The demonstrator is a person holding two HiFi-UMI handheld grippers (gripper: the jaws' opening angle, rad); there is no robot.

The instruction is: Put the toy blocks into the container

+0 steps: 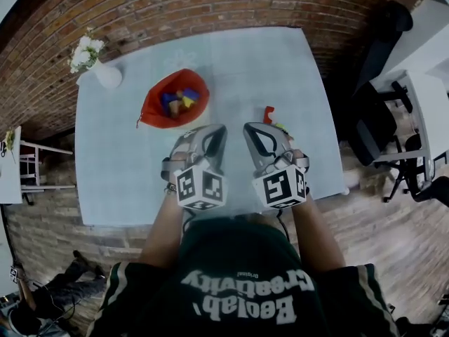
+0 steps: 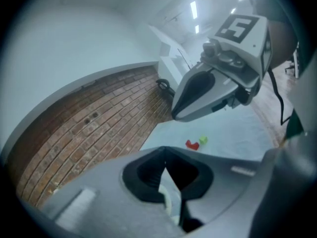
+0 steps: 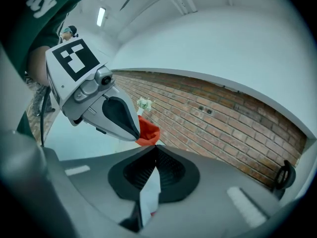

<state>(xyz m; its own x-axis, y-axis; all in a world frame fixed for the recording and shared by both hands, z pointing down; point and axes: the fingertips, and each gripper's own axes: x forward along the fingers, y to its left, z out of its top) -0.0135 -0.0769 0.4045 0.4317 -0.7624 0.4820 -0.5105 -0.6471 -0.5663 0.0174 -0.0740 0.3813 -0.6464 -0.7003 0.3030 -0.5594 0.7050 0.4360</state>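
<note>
Red soft container [image 1: 150, 104] sits open, with blue and yellow blocks [image 1: 181, 100] inside (piled). Outside, well right of it — red block [image 1: 267, 113], green block [image 1: 279, 126], side by side.

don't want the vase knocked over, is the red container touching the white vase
Apart. The head view shows a bare strip of table between the white vase and the red container.

Two hand-held grippers [image 1: 210, 128] [image 1: 256, 126], one container [image 1: 156, 98], two loose blocks [image 1: 268, 112] [image 1: 280, 126]
</note>
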